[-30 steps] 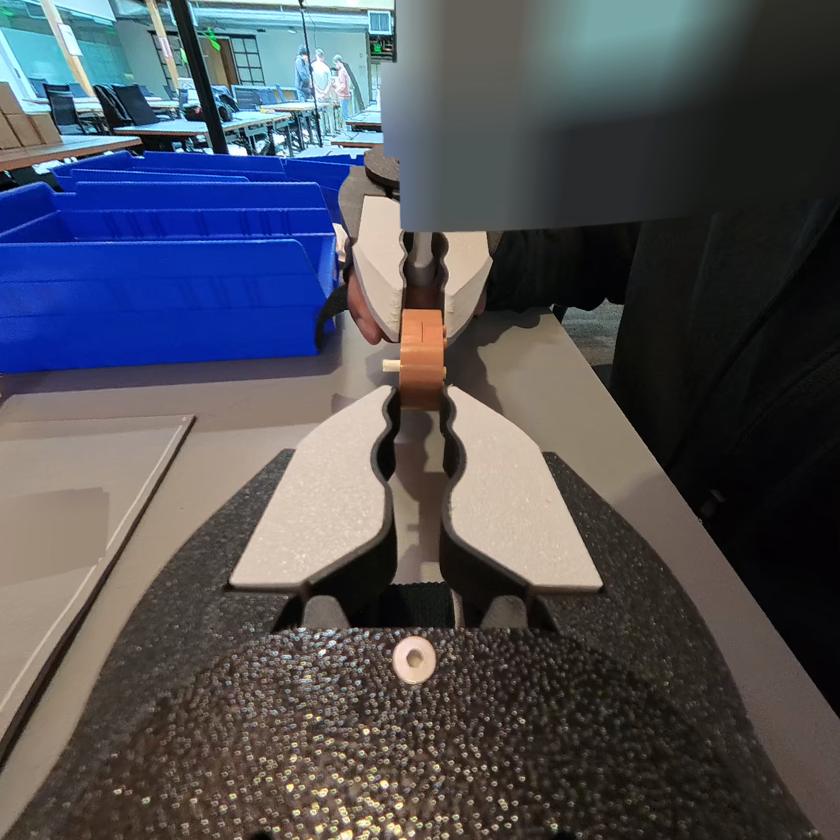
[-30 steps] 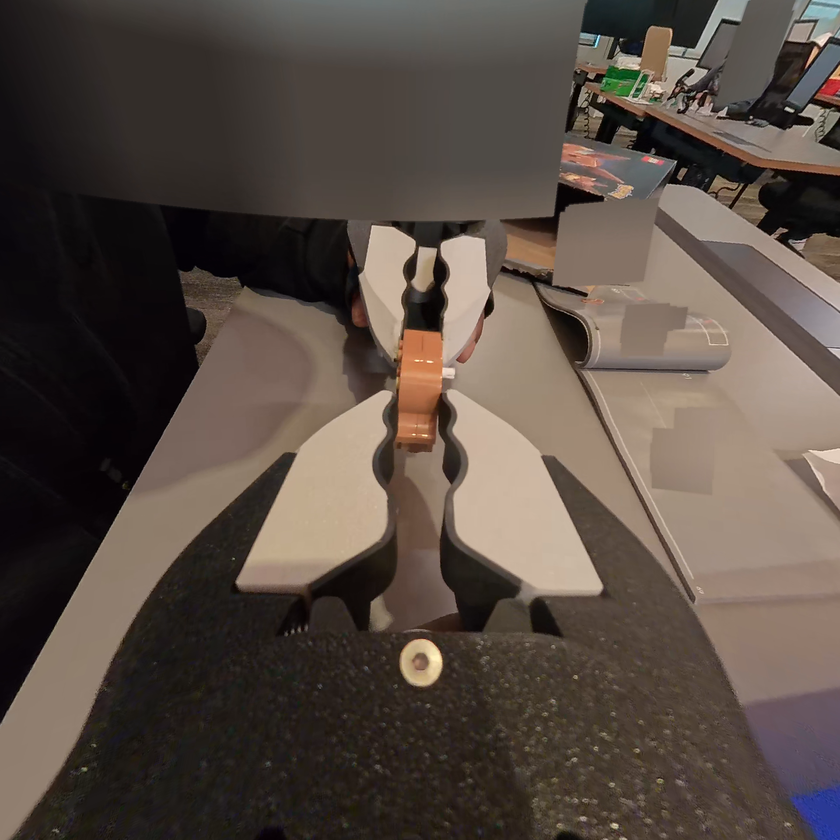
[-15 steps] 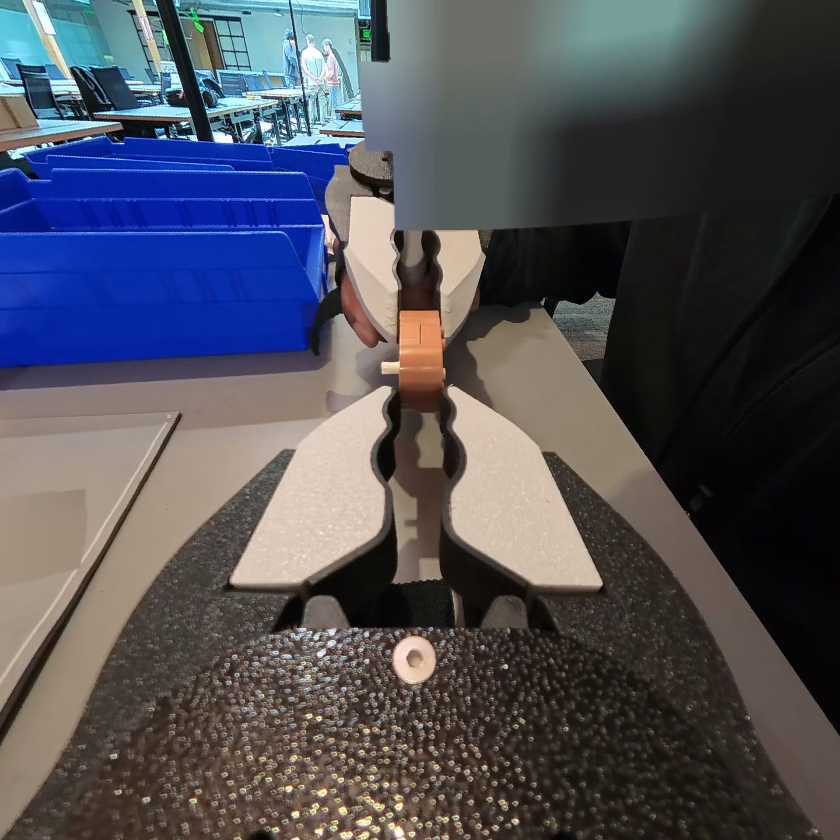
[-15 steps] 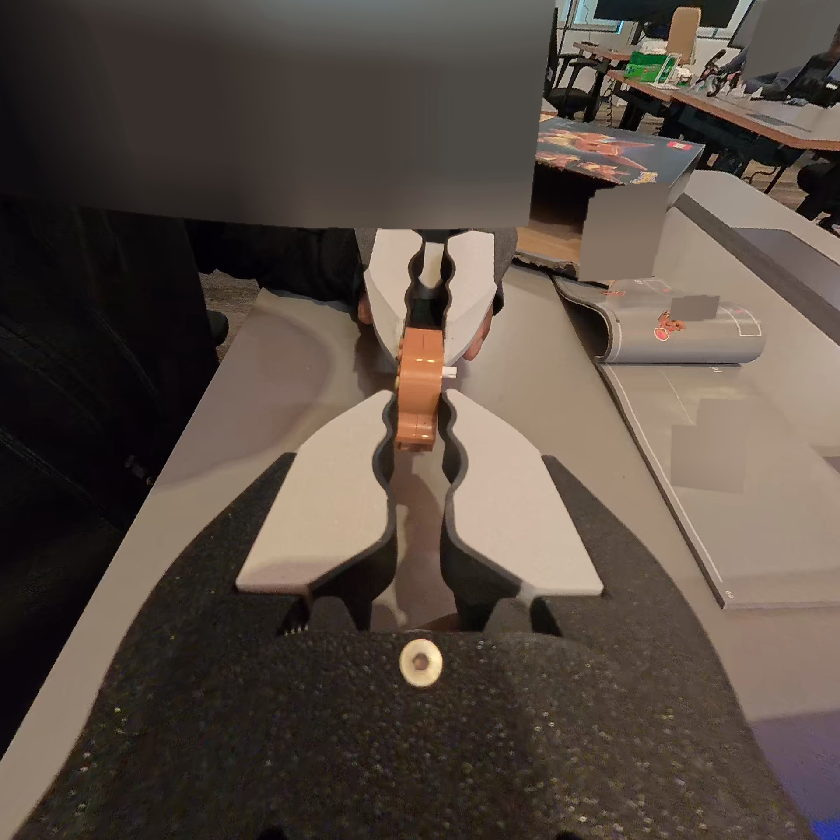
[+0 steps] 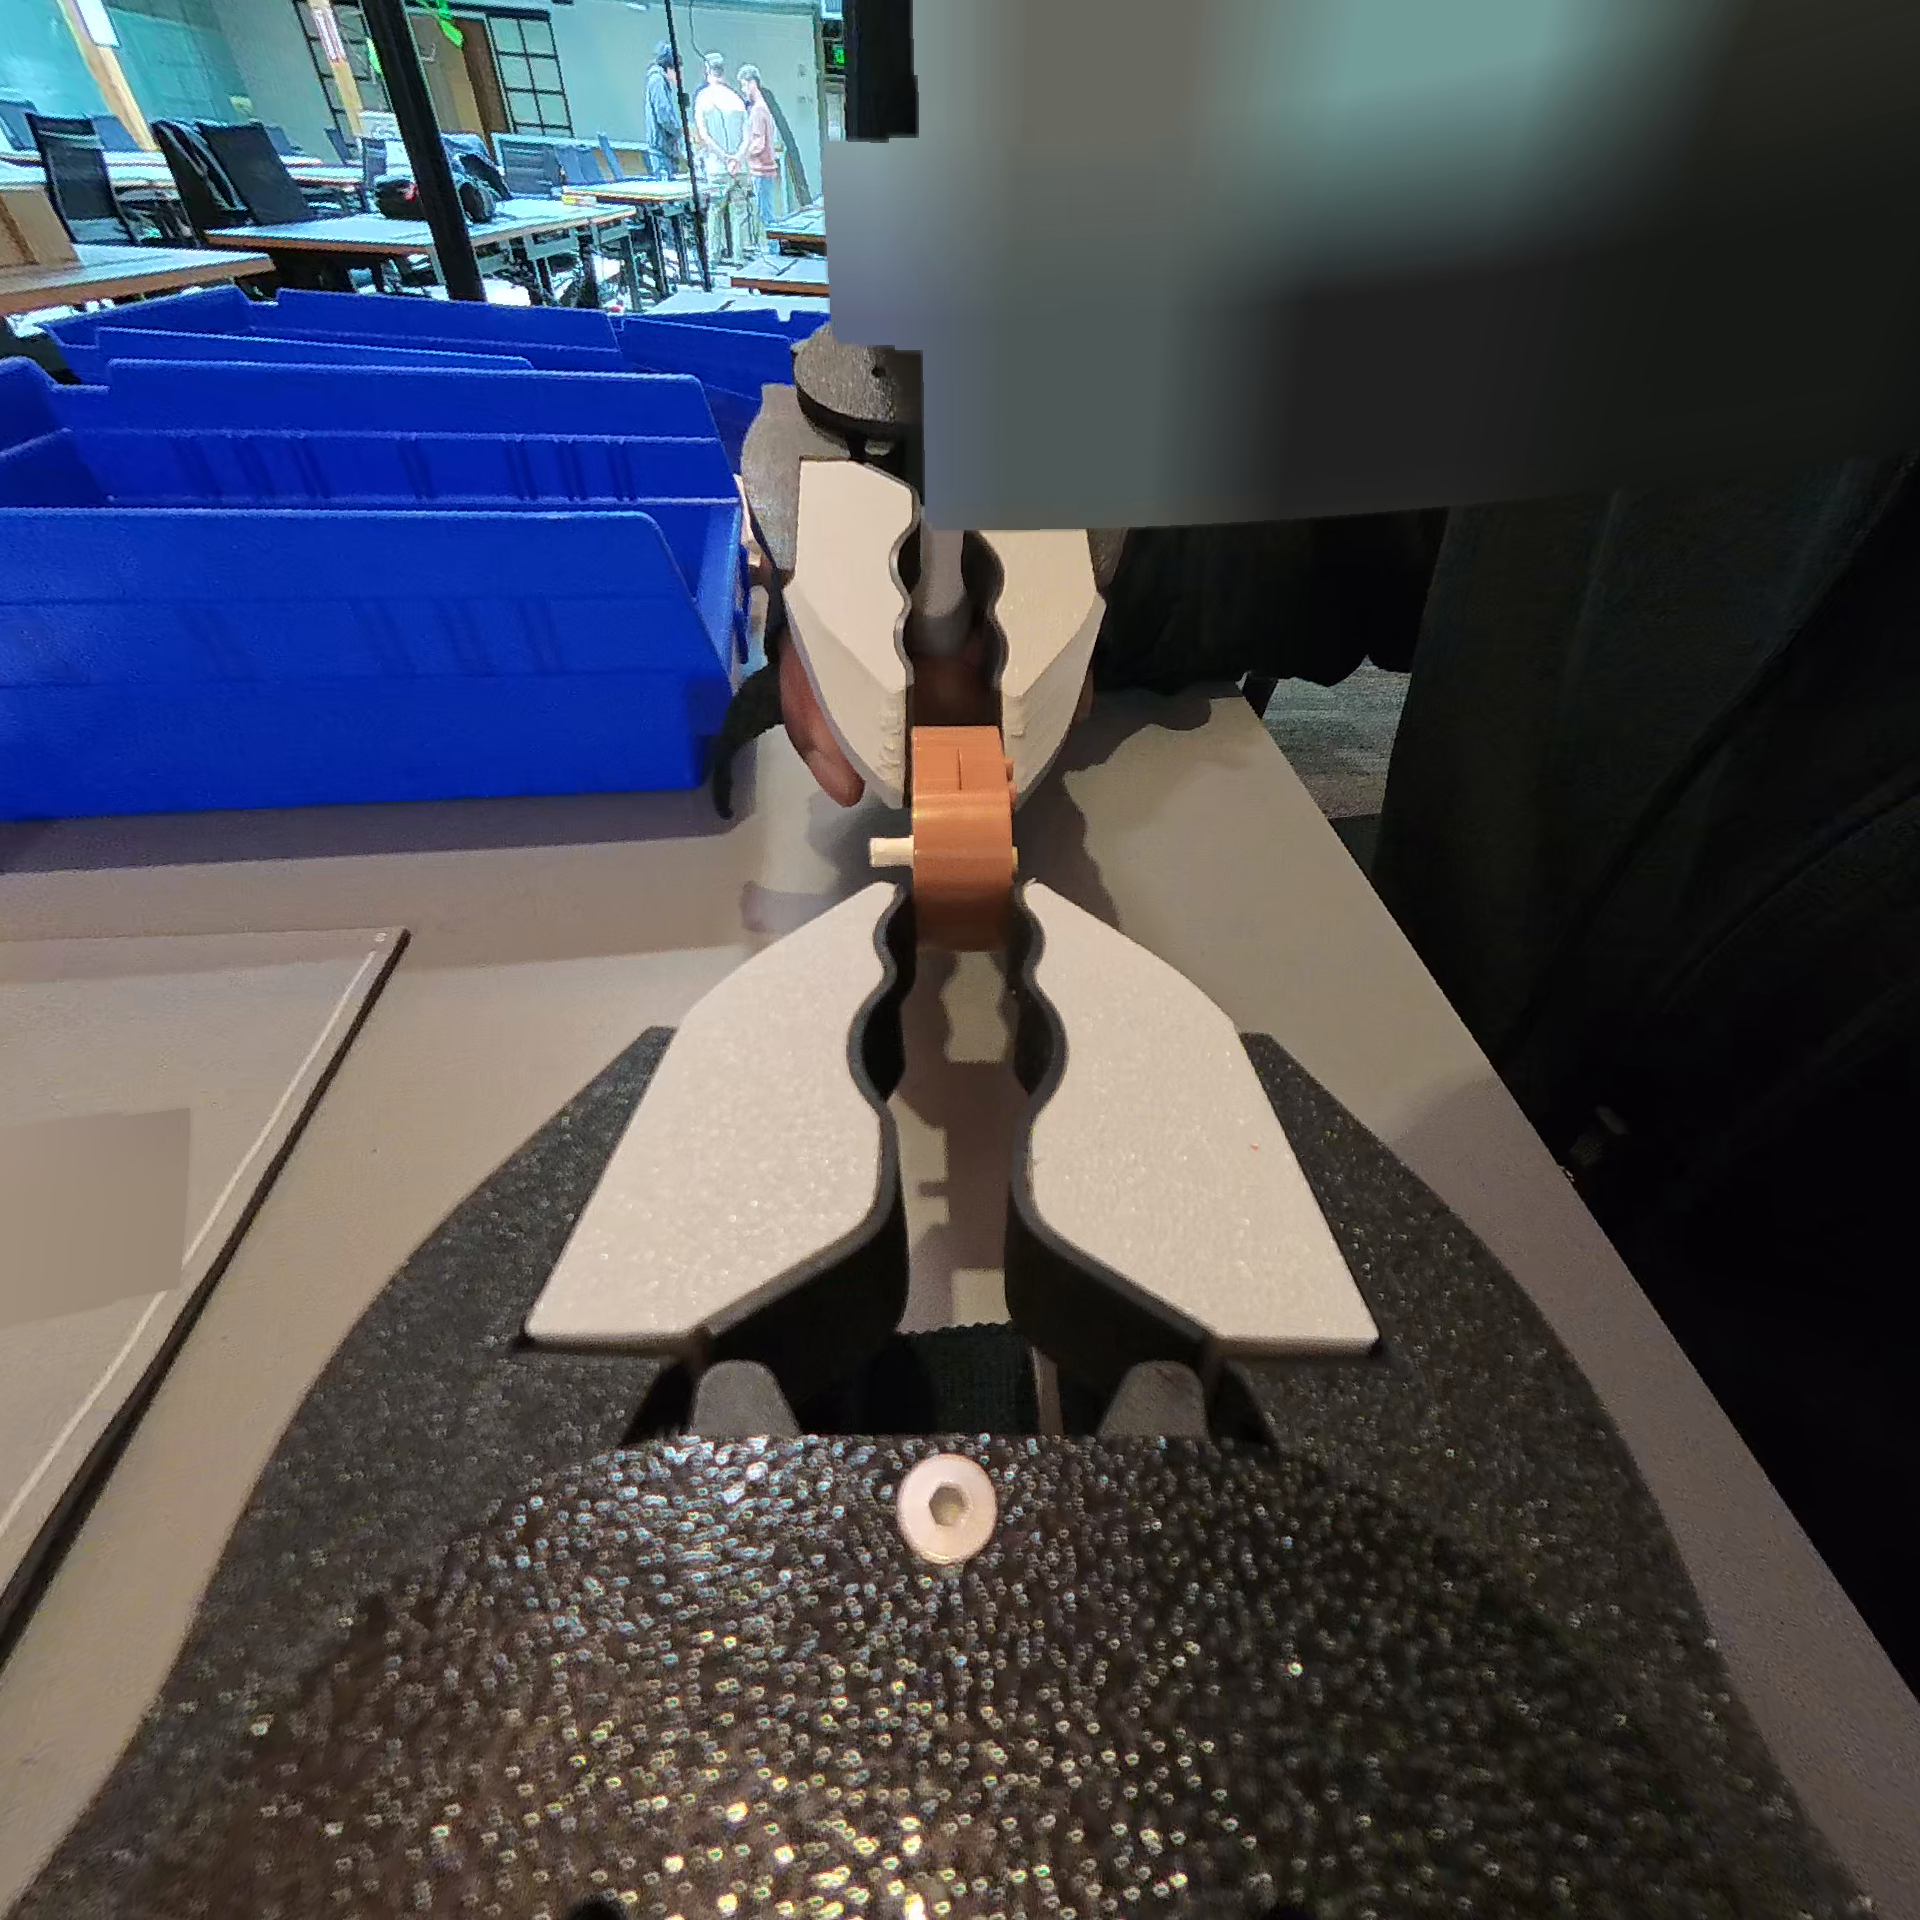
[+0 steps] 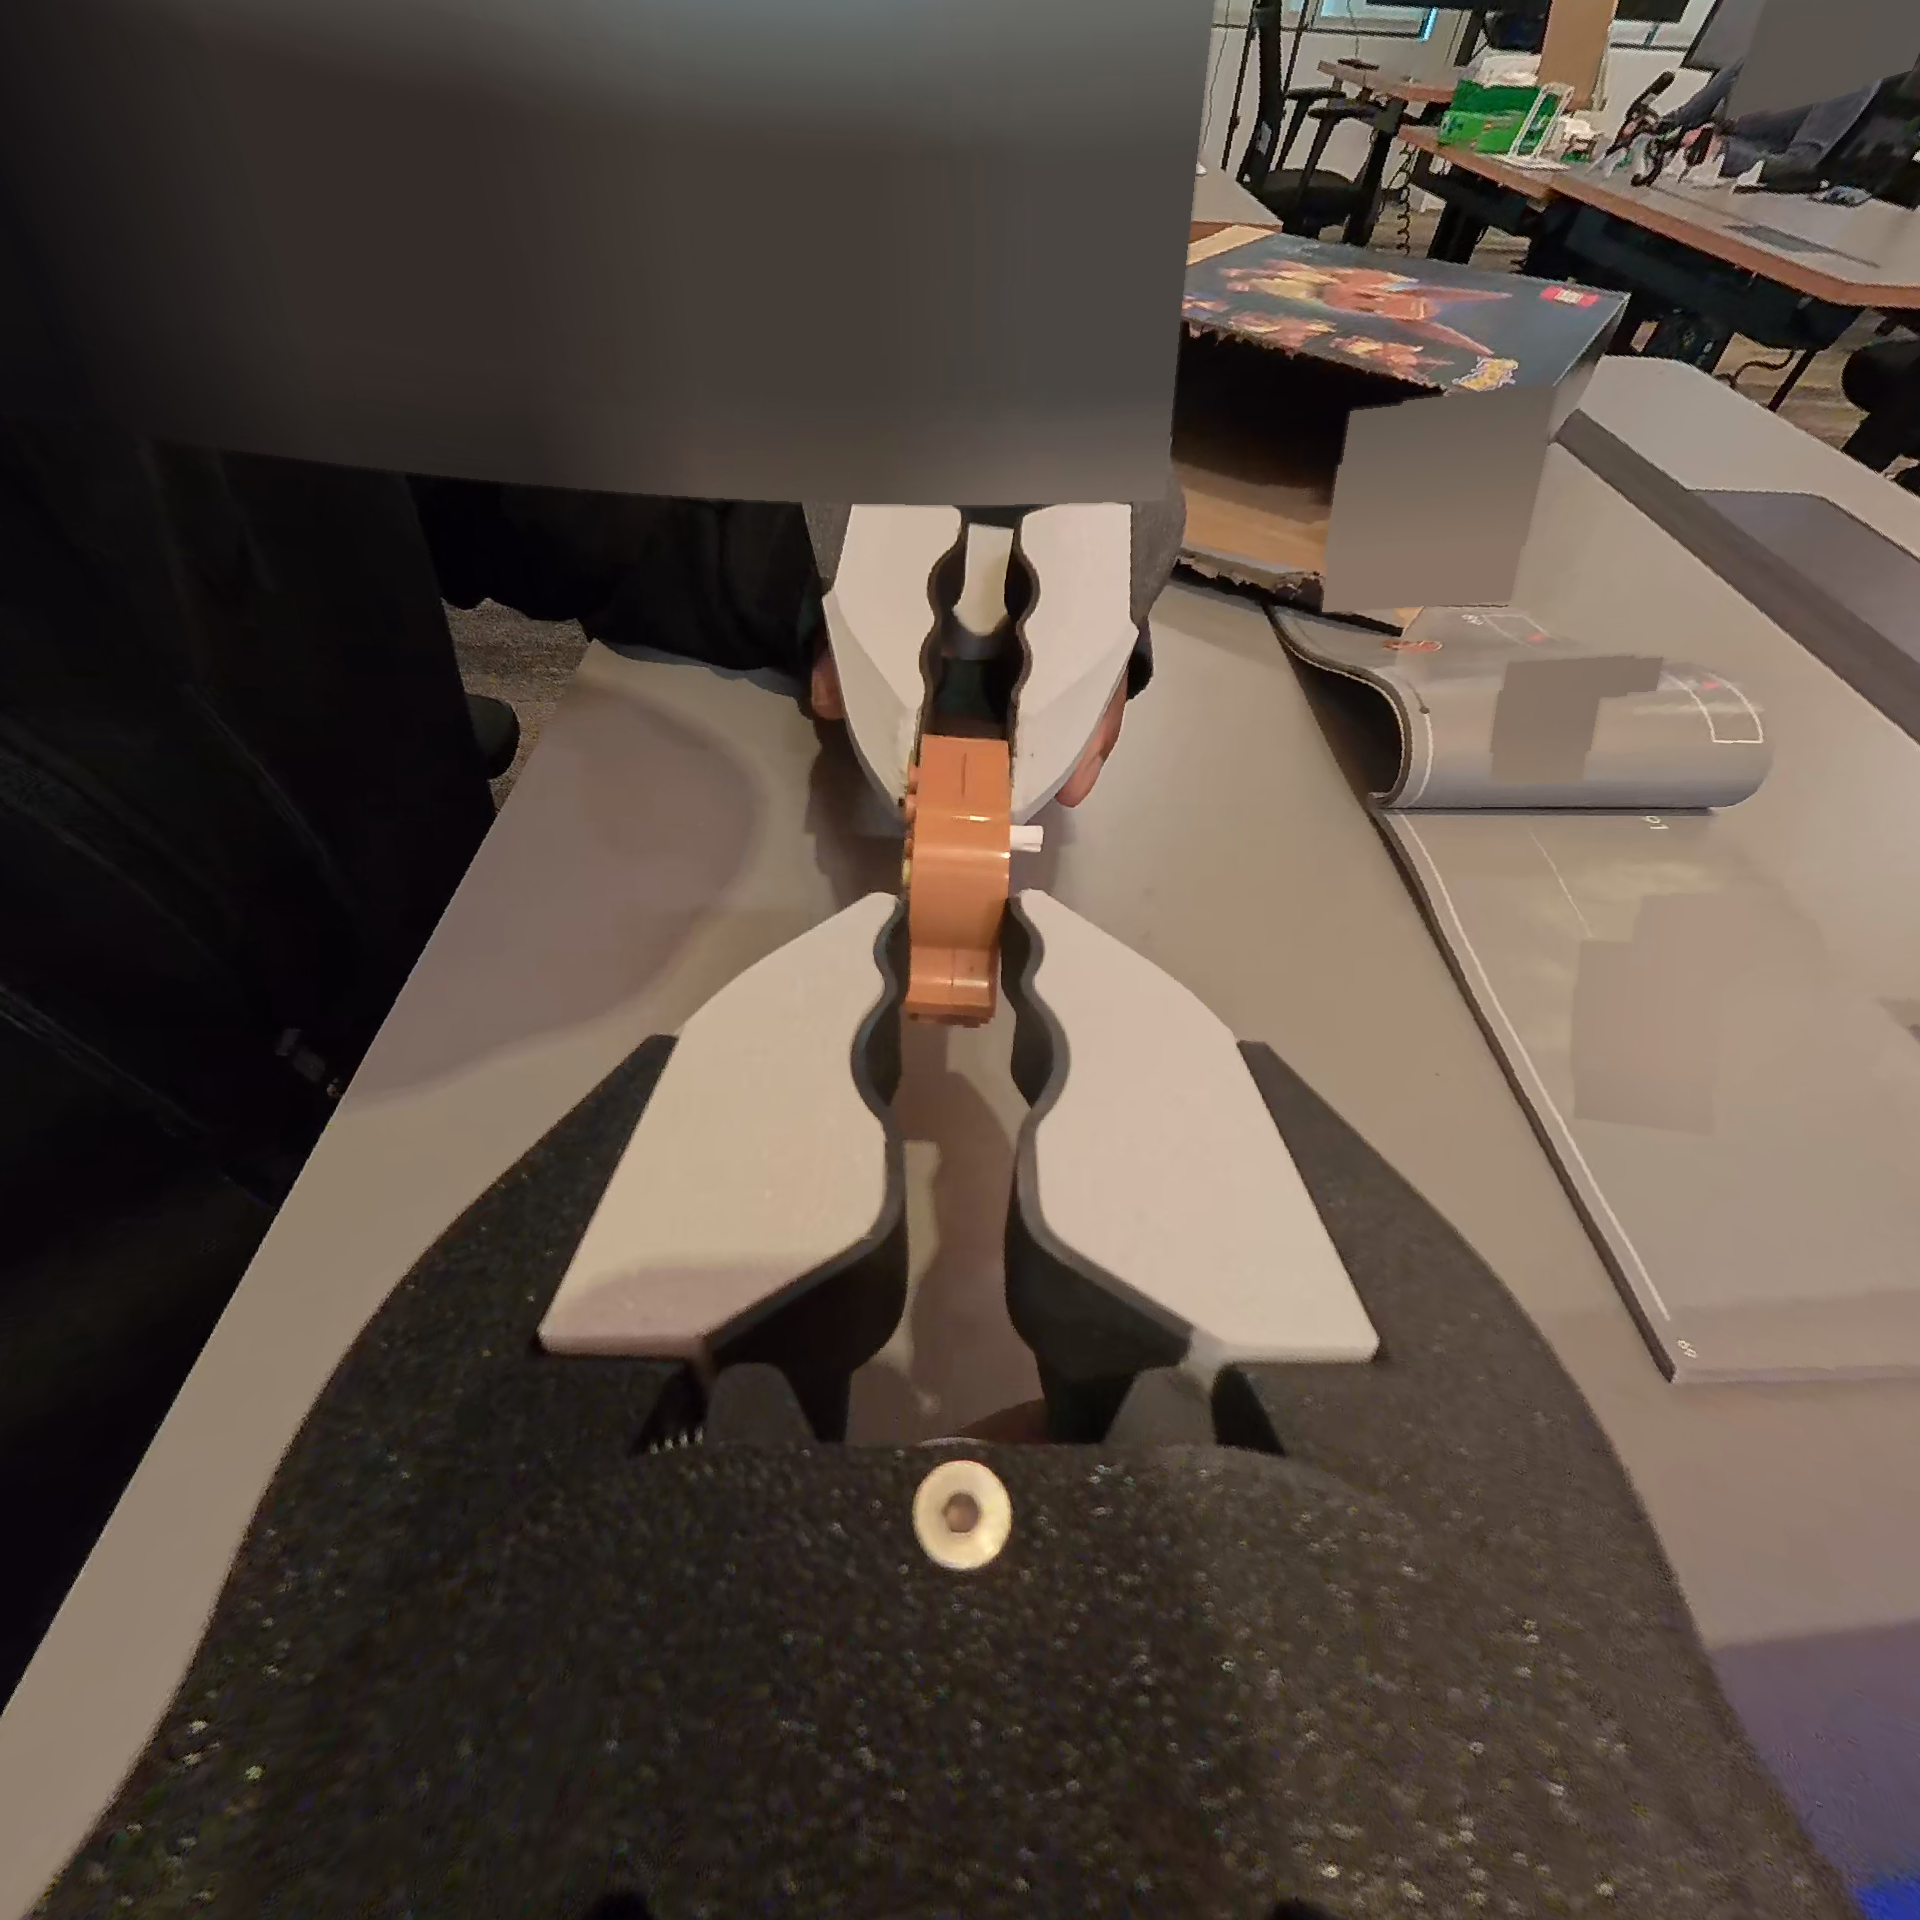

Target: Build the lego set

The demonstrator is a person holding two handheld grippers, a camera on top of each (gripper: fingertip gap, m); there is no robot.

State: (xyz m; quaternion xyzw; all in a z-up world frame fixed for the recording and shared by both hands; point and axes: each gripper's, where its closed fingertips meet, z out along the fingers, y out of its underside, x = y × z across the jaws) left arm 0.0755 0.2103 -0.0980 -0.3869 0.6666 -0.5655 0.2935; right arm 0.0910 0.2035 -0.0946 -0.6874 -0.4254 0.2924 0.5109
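While both grippers clamp one brown brick piece [image 5: 961, 842] from opposite ends, it hangs above the grey table [image 5: 582, 904].

Left gripper [image 5: 958, 914] and right gripper [image 6: 951, 966] each press narrow pads on the piece; a pale pin [image 5: 888, 852] sticks out of its side. Beside the piece lies a flat grey mat [image 5: 156, 1049]; beyond the piece stand blue bins [image 5: 353, 644]. From the right view, past the piece lie a curled grey booklet [image 6: 1558, 727] and a printed box [image 6: 1392, 312].
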